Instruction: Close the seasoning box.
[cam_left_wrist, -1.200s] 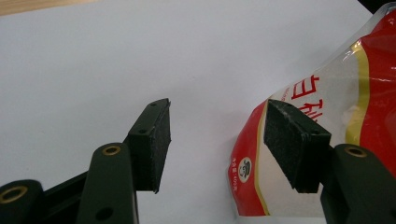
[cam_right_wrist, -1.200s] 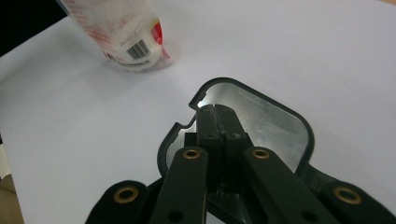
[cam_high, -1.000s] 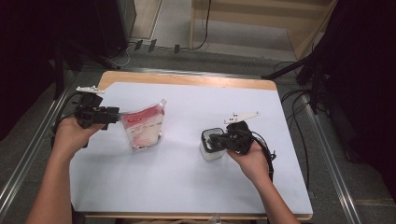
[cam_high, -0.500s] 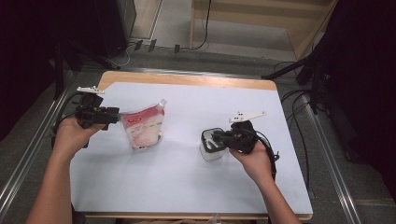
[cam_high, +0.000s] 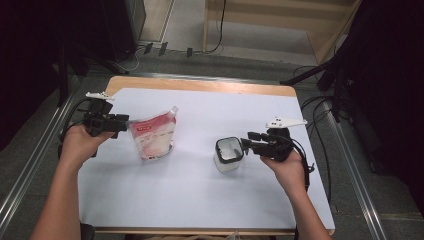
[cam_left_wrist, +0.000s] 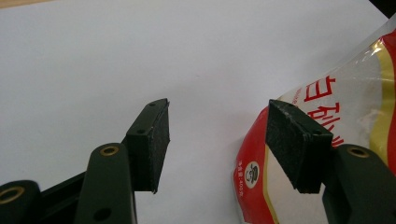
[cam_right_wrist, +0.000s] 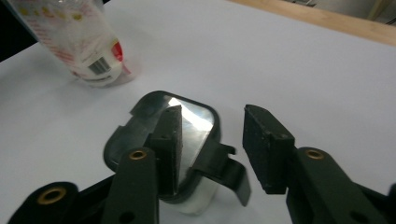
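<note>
One pouch (cam_high: 152, 137) and one container (cam_high: 229, 153) are counted; left gripper (cam_left_wrist: 217, 135) is spread empty, right gripper (cam_right_wrist: 210, 144) has just been opening, nothing pinched.

Each black hand-held gripper (cam_high: 111, 123) (cam_high: 246, 141) has two flat rubbery pads (cam_left_wrist: 161, 140), brass-ringed screw holes, a trailing black cable and a pale three-cornered top plate; forearms are bare.

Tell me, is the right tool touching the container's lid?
Cannot tell. In the right gripper view the right tool, jaws just opening, straddles the lid tab; no plain gap or contact.
</note>
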